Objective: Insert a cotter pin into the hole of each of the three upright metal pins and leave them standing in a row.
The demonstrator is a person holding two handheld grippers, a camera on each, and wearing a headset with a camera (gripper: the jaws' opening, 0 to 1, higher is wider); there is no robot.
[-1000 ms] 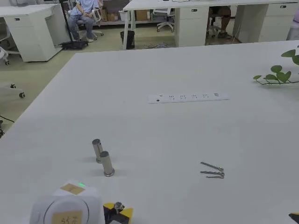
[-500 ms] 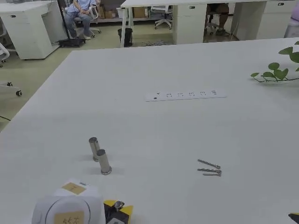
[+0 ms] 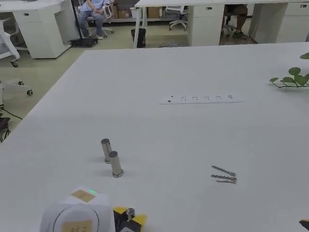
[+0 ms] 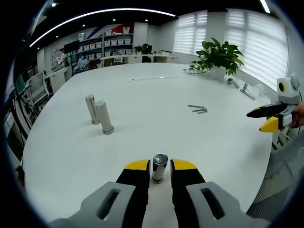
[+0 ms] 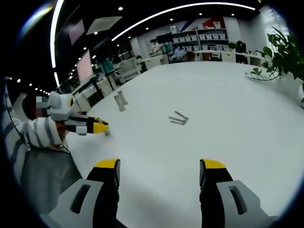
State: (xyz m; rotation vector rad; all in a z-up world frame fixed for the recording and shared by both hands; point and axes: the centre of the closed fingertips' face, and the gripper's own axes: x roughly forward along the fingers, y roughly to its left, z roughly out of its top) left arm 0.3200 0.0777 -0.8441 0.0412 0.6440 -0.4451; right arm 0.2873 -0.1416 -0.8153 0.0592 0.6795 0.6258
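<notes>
White worktop [image 3: 193, 140] in open office, power strip [image 3: 200, 99] lying mid-surface, plant [image 3: 291, 80] at edge, left gripper [image 4: 160, 165] fingers clamping one metal pin [image 4: 160, 159], right gripper [image 5: 159, 165] fingers wide apart, empty.

Three metal pins [image 3: 106, 150] [image 3: 115, 164] [image 3: 129, 211], three cotter pins [image 3: 223, 170] [image 3: 223, 177] [image 3: 226, 181], one power strip [image 3: 200, 99].

An open office: white desks [image 3: 41, 31], swivel chairs [image 3: 177, 11], shelves of storage bins [image 4: 113, 42]

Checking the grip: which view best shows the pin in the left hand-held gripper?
The left gripper view: the pin stands upright between the jaws, close up. The head view catches its top; the right gripper view shows it tiny.
</notes>
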